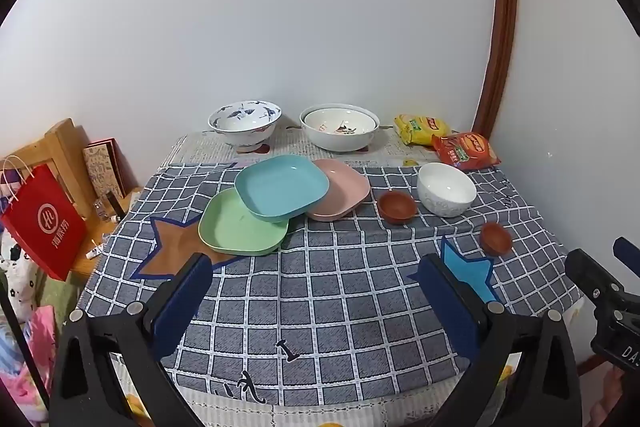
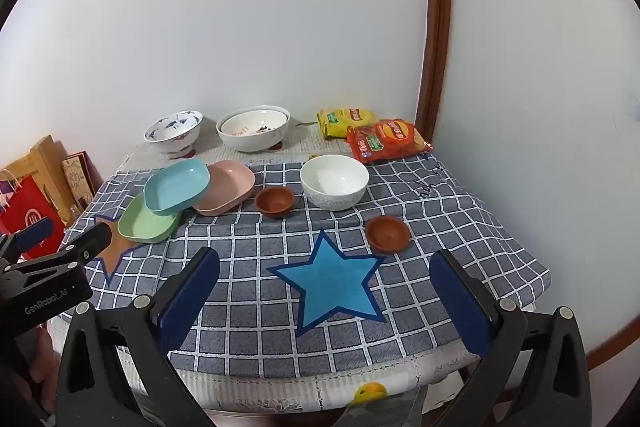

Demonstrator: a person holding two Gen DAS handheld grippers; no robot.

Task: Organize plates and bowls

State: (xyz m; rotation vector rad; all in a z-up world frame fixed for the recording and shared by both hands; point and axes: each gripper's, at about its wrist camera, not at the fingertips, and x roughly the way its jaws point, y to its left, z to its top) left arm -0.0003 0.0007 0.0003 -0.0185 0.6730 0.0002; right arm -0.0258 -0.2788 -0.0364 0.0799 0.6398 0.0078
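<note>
Left gripper (image 1: 316,267): spread wide, nothing between pads, over bare checked cloth (image 1: 320,307) at near edge.
Plates: green plate (image 1: 240,227) lowest, blue plate (image 1: 280,185) tilted across it and the pink plate (image 1: 344,193).
Bowls: brown bowl (image 2: 275,201) beside white bowl (image 2: 334,181); second brown bowl (image 2: 387,233) apart, nearer right edge.
Right gripper (image 2: 324,265): spread wide, empty, above blue star (image 2: 330,283).

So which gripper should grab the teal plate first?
Probably the left. The teal plate lies ahead of the open left gripper; from the right gripper, also open, it sits far off to the left.
</note>
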